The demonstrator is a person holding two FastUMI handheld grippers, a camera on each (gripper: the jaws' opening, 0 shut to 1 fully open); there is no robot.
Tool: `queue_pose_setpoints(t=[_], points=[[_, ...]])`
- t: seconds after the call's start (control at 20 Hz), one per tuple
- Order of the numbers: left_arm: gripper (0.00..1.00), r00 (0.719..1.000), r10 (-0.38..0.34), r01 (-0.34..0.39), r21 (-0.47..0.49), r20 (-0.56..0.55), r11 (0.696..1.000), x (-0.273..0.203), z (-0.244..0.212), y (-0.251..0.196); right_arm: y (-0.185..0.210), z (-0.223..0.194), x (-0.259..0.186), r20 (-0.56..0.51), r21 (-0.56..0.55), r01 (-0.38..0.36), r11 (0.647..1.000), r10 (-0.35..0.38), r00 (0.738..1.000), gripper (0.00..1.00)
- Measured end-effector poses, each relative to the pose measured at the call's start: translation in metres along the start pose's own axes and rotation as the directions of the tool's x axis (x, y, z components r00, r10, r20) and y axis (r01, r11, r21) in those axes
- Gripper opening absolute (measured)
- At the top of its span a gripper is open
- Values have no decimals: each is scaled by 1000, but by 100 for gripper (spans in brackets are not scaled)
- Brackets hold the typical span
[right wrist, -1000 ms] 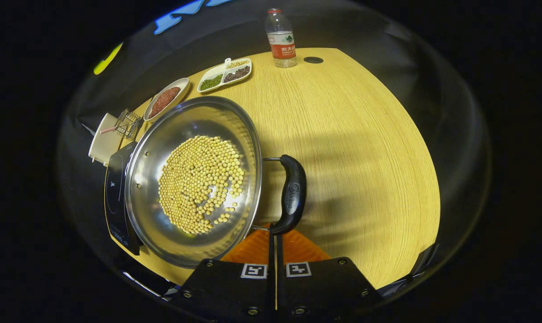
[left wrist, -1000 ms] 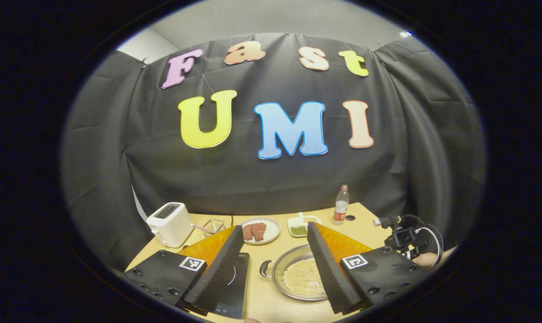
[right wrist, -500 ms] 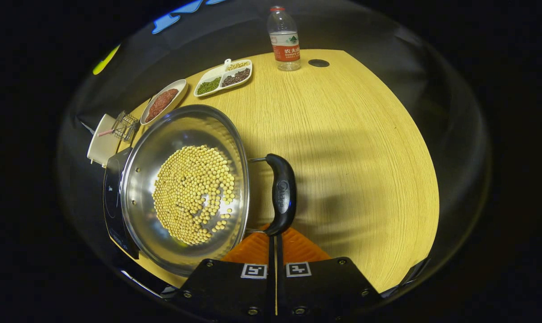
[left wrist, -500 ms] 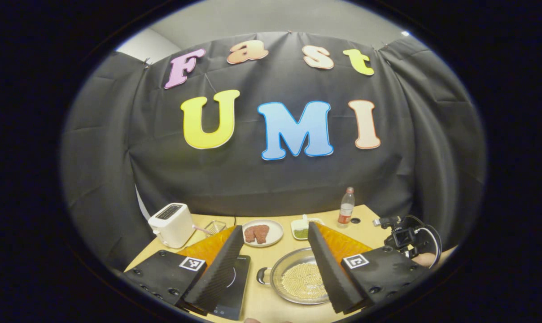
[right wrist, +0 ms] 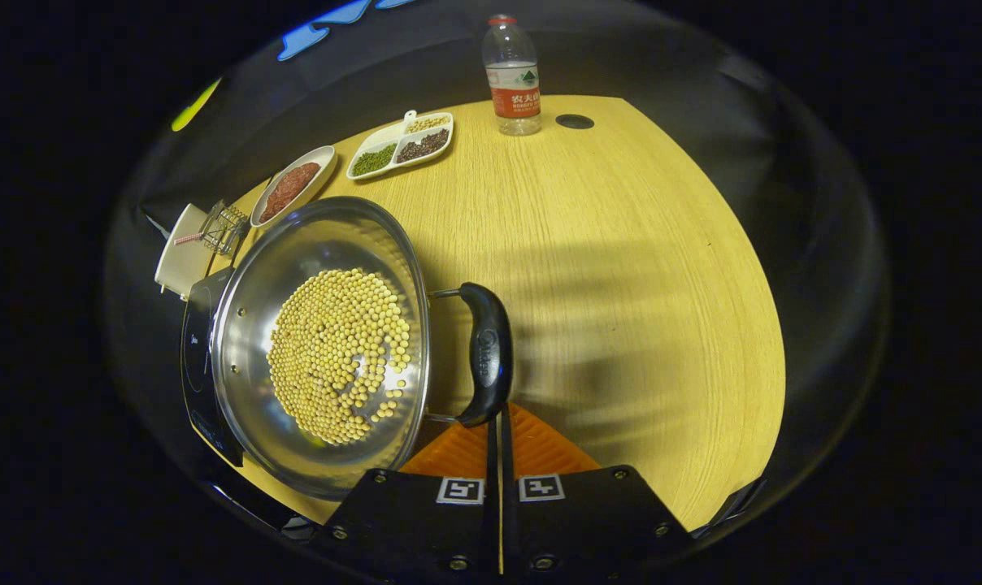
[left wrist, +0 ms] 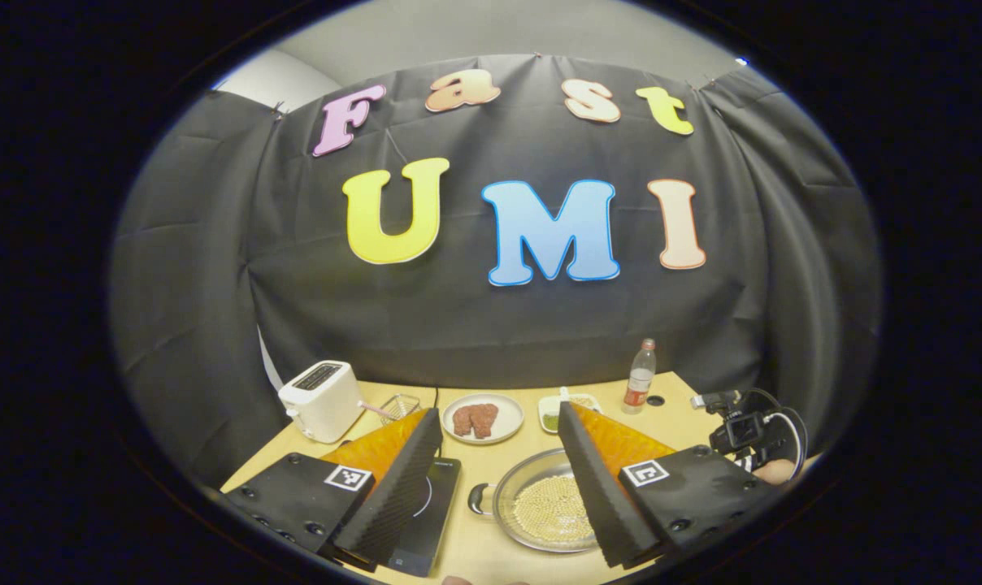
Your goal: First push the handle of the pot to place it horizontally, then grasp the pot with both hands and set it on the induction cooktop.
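Observation:
A steel pot [right wrist: 247, 325] holding yellow beans [right wrist: 336, 353] sits on the wooden table [right wrist: 621, 268], its far rim overlapping the black induction cooktop [right wrist: 192, 357]. The pot's black loop handle [right wrist: 485, 357] points toward me. My right gripper [right wrist: 497, 416] is shut, its tips touching the near end of that handle. In the left gripper view the pot [left wrist: 514, 487] lies low between the fingers of my open left gripper [left wrist: 499, 413], which is raised above the table. The cooktop [left wrist: 430, 512] is just left of the pot. The right gripper [left wrist: 743, 435] and a hand show at the far right.
A white toaster [left wrist: 322, 400] and a small wire basket [left wrist: 399, 406] stand at the back left. A plate of meat [left wrist: 481, 418], a divided dish of beans [right wrist: 401, 145] and a water bottle [right wrist: 511, 77] line the back edge, with a cable hole [right wrist: 574, 121] beside the bottle.
The pot and its handle have slid left toward the cooktop in the right gripper view, the shut right gripper staying against the handle's end. The left gripper view has shifted slightly.

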State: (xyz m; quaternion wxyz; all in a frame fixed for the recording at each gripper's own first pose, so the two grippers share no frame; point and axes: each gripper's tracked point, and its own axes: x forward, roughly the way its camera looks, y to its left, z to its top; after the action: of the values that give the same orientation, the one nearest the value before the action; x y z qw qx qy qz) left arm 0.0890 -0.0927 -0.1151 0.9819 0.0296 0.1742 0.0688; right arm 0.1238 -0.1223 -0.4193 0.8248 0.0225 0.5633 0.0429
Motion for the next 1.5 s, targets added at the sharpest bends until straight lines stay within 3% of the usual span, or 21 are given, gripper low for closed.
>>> queue_pose_setpoints(t=[0.05, 0.15, 0.2, 0.25, 0.3, 0.35, 0.45, 0.5, 0.55, 0.7, 0.75, 0.85, 0.9, 1.0, 1.05, 1.1, 1.25, 1.3, 1.45, 1.5], points=[[100, 1000, 7, -7, -12, -4, 1000, 0, -3, -1, -2, 4, -4, 23, -1, -3, 1000, 3, 1000, 4], [96, 1000, 17, -17, -26, -8, 1000, -3, -6, -4, -8, 5, -12, 54, -25, -3, 1000, 5, 999, 18], [100, 1000, 26, -26, -24, -9, 999, -4, -8, -4, -13, 6, -17, 76, -36, 3, 999, 0, 997, 46], [96, 999, 32, -32, -20, -8, 999, -7, -9, -6, -18, 8, -22, 99, -46, 13, 999, -8, 995, 55], [92, 999, 34, -34, -17, -9, 999, -9, -13, -8, -23, 12, -29, 130, -51, 19, 999, -13, 991, 88], [96, 999, 34, -34, -17, -7, 999, -11, -14, -10, -26, 15, -37, 162, -52, 25, 998, -16, 987, 95], [100, 1000, 14, -14, -31, -9, 999, -11, -18, -16, -30, 26, -57, 238, -59, 30, 998, -15, 971, 97], [96, 1000, -5, 5, -39, -9, 999, -10, -19, -20, -30, 32, -70, 279, -59, 33, 998, -15, 960, 88], [92, 1000, -29, 29, -44, -9, 999, -8, -21, -23, -27, 38, -83, 322, -57, 29, 998, -9, 947, 97], [92, 996, -83, 82, -34, -13, 996, 2, -27, -26, -13, 47, -116, 418, -55, 26, 998, -1, 908, 96], [96, 995, -99, 98, -29, -13, 995, 7, -28, -25, -5, 48, -123, 438, -56, 24, 998, 3, 899, 96], [100, 991, -125, 124, -28, -48, 992, 17, -43, -19, 8, 42, -126, 444, -48, 22, 999, 1, 896, 96], [92, 988, -139, 137, -31, -67, 990, 21, -54, -16, 14, 40, -126, 442, -37, 16, 999, 2, 897, 96], [92, 982, -160, 157, -37, -96, 987, 34, -71, -6, 26, 36, -124, 445, -10, 2, 1000, 3, 895, 96], [96, 979, -169, 165, -43, -113, 985, 39, -81, -1, 30, 35, -124, 450, 2, -1, 1000, 0, 893, 96], [92, 976, -177, 173, -48, -128, 984, 47, -92, 3, 31, 34, -121, 454, 12, 8, 1000, -12, 891, 96], [99, 966, -190, 186, -36, -174, 982, 68, -120, 13, 34, 31, -111, 453, 25, 35, 999, -42, 890, 97], [95, 962, -195, 192, -36, -189, 981, 76, -132, 15, 35, 30, -104, 450, 27, 45, 999, -52, 892, 96], [99, 950, -195, 190, -43, -243, 981, 101, -170, 22, 38, 29, -83, 442, 33, 63, 997, -71, 894, 97], [95, 946, -195, 187, -54, -261, 981, 108, -183, 23, 37, 30, -77, 441, 31, 69, 997, -75, 894, 97]])
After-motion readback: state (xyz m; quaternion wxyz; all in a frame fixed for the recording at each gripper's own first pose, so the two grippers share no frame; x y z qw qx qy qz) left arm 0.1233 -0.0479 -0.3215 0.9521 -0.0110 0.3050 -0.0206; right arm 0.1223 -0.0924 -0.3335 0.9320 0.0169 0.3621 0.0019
